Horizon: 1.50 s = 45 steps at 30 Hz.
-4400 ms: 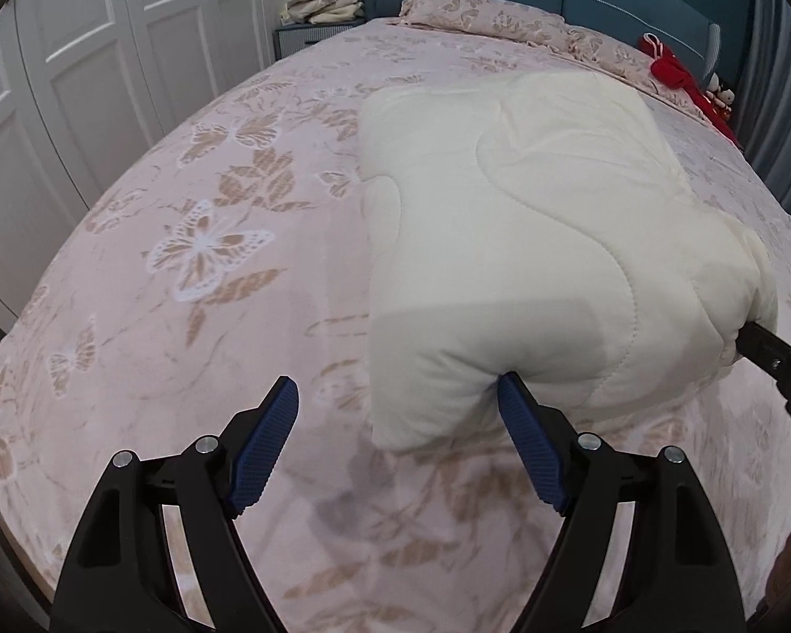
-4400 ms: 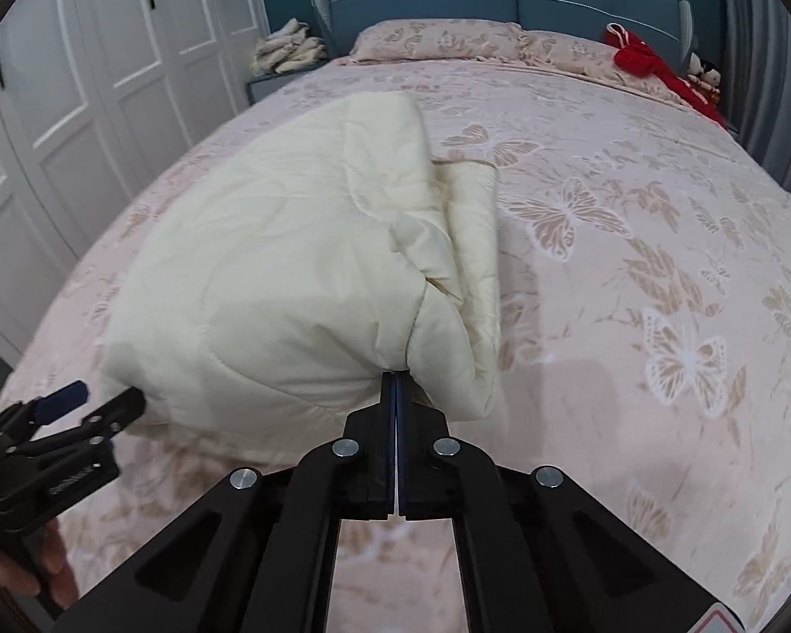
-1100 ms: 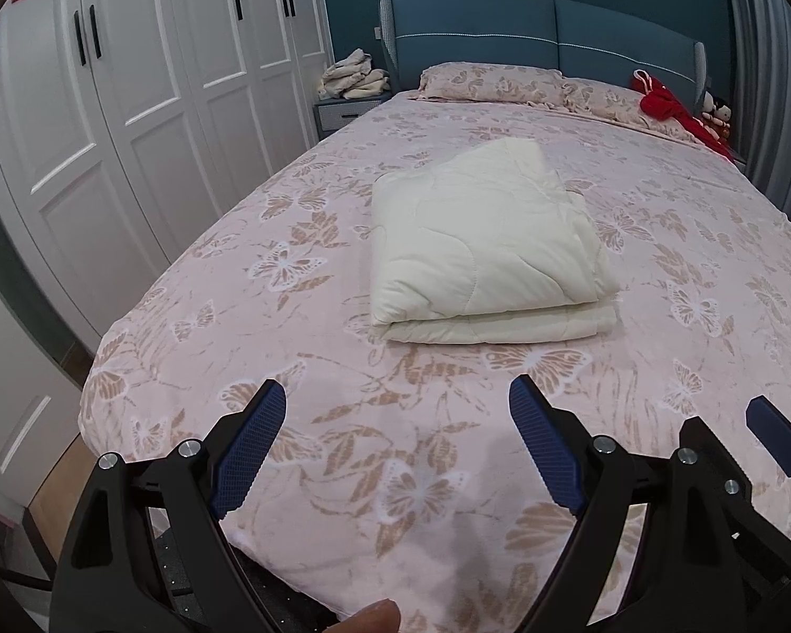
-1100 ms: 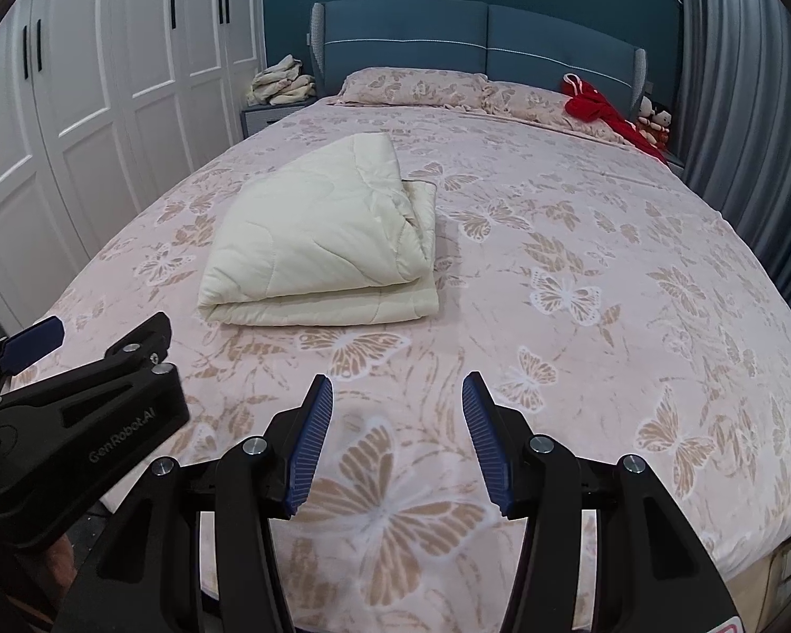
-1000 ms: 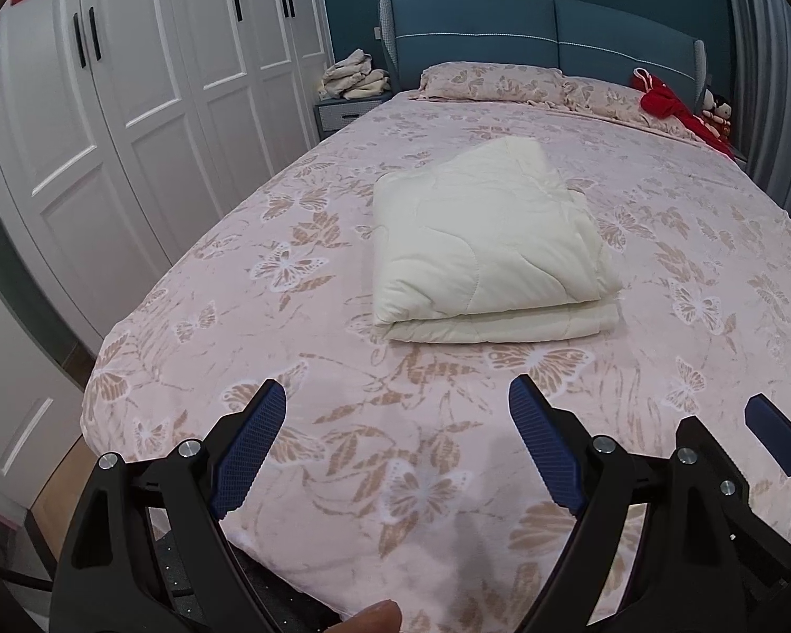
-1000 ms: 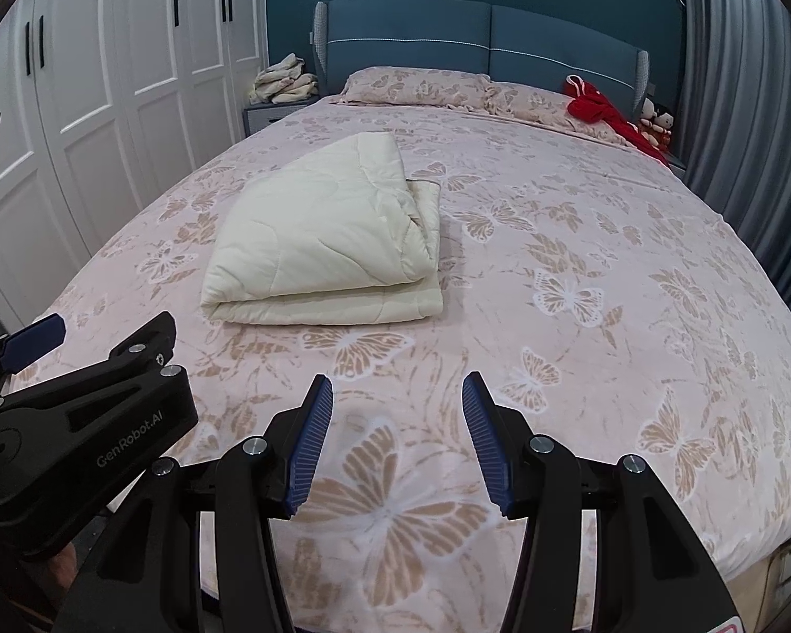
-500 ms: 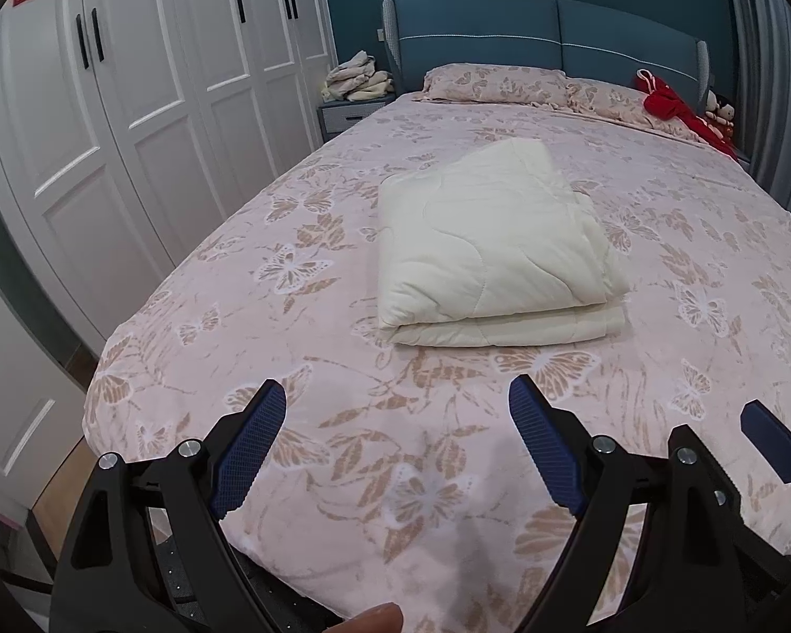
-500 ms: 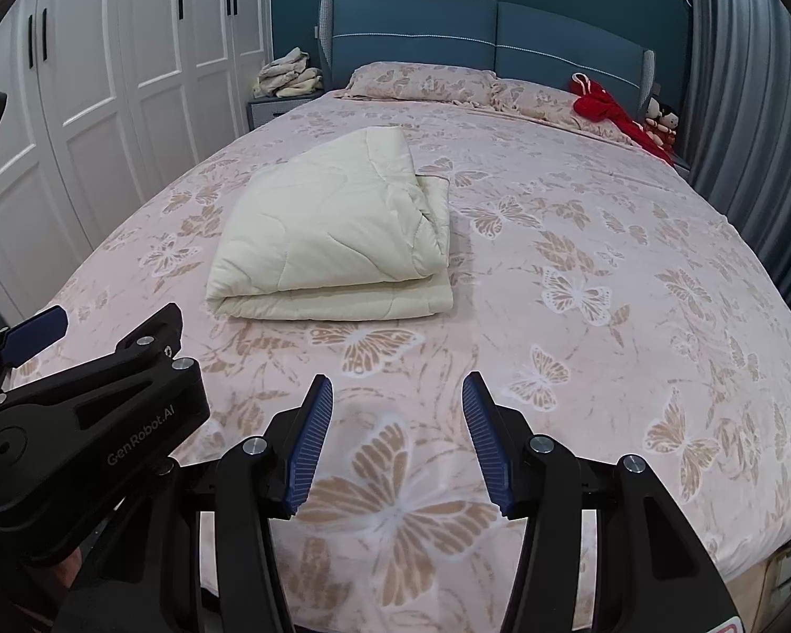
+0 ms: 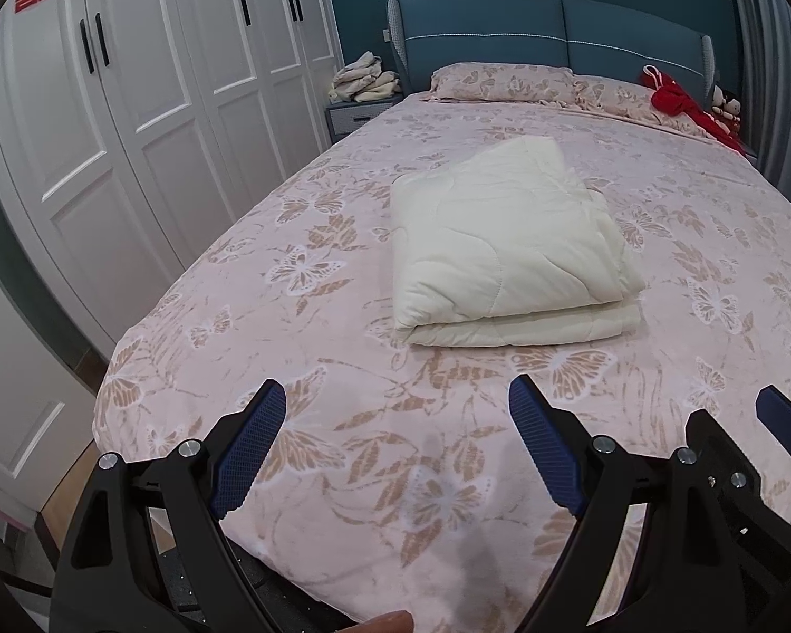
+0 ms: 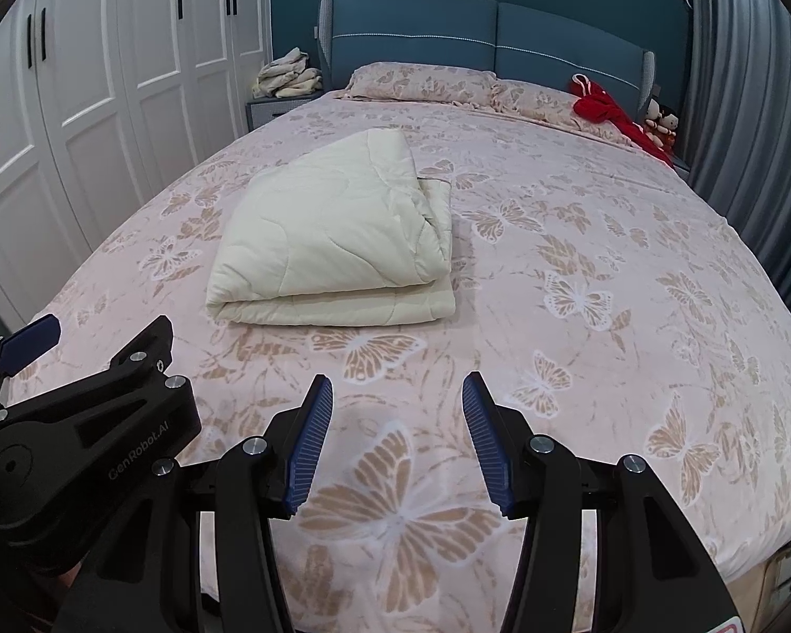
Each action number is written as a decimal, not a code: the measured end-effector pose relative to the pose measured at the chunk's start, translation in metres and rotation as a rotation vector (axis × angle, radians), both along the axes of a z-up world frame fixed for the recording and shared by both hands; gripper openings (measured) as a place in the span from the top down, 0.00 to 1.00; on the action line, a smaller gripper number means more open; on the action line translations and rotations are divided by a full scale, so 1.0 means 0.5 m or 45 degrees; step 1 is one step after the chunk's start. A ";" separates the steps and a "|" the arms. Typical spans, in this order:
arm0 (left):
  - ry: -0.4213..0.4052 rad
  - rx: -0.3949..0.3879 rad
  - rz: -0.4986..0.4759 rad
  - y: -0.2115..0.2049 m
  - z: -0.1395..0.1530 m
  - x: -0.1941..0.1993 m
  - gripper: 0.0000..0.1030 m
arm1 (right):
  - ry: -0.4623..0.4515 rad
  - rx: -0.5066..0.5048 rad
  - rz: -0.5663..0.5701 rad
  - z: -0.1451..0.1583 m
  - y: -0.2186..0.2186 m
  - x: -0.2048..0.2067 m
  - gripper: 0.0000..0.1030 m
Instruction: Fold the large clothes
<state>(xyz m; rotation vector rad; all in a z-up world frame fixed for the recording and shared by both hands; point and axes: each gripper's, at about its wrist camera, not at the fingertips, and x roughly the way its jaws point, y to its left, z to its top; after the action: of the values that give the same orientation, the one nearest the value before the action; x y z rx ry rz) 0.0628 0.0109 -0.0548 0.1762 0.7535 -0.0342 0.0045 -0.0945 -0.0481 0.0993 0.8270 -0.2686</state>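
While folded, quilted cream comforter [image 9: 506, 242] (puffy rectangle) rests.

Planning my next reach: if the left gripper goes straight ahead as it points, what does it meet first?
The left gripper, open, points over bare bedspread toward the folded quilt. It would probably reach the quilt's near folded edge first, though depth is uncertain.

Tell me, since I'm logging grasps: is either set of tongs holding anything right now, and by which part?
Nothing is held. The left tongs and right tongs both hang open over the bedspread, apart from the folded cream quilt.
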 end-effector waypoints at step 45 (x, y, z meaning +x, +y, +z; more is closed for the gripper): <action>0.027 -0.011 -0.008 -0.003 -0.030 0.024 0.26 | 0.046 0.034 -0.038 -0.026 0.000 0.026 0.50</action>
<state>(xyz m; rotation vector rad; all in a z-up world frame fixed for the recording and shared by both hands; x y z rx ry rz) 0.0750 0.0096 -0.0697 0.1700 0.7741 -0.0456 0.0173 -0.0947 -0.0610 0.1327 0.8655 -0.2883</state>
